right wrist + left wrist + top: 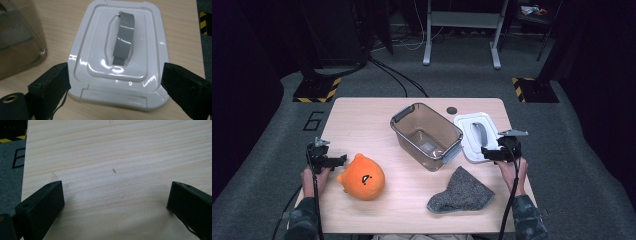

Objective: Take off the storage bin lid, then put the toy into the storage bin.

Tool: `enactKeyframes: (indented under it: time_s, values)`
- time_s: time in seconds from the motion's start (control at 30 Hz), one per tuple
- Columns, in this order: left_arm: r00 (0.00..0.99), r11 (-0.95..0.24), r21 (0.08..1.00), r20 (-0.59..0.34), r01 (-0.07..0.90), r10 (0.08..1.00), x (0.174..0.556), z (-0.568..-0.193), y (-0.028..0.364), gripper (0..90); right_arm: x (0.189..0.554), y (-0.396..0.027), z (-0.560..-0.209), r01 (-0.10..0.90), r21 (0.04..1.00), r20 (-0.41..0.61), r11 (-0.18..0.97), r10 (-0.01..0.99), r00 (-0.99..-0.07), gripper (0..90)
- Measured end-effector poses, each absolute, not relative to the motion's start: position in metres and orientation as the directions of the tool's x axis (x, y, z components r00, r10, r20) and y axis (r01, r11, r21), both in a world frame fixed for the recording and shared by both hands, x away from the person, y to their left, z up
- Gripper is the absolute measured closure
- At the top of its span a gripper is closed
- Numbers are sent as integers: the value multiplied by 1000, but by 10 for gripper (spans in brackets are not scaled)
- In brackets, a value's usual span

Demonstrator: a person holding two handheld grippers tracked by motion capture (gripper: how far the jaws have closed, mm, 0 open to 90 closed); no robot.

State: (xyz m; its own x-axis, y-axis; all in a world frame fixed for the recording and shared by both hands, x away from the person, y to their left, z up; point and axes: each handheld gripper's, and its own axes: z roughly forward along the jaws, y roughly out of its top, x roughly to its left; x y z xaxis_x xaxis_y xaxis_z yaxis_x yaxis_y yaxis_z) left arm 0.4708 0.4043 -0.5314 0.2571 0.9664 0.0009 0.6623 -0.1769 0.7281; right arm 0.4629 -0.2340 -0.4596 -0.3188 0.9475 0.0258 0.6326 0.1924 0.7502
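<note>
A white lid (472, 127) with a grey strap handle (480, 133) lies flat at the table's right, beside a clear brownish container (427, 135) that stands open. My right gripper (486, 152) hovers at the lid's near edge. In the right gripper view its jaws (115, 82) stand wide open on either side of the lid (100, 50), not pressing on it. My left gripper (339, 160) rests at the table's left, just left of an orange plush toy (362, 177). Its jaws (115, 202) are open over bare wood.
A grey knitted cloth (460, 192) lies near the front edge, right of the middle. The container's wall (17, 42) stands close on the left of the right gripper. A small dark disc (452, 110) sits at the table's far edge (412, 100).
</note>
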Motion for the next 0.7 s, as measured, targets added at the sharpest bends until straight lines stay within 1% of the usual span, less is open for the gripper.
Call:
enactKeyframes:
  time_s: [0.1,0.2,0.27,0.47,0.7]
  values:
    - [257,-177,728,1,662,966,471,-531,404,2,453,-235,-465,629,753,12,195,951,-310,53]
    - [257,-176,728,1,662,967,471,-531,404,3,445,-238,-472,629,747,-1,217,946,-325,54]
    - [257,-177,728,1,662,966,471,-531,404,2,442,-238,-476,631,749,4,202,951,-309,52]
    - [258,-177,728,1,662,966,471,-531,404,3,433,-241,-488,636,743,-2,210,950,-311,38]
    - [265,-187,724,6,664,964,471,-531,405,2,426,-249,-505,651,727,-29,219,957,-288,21]
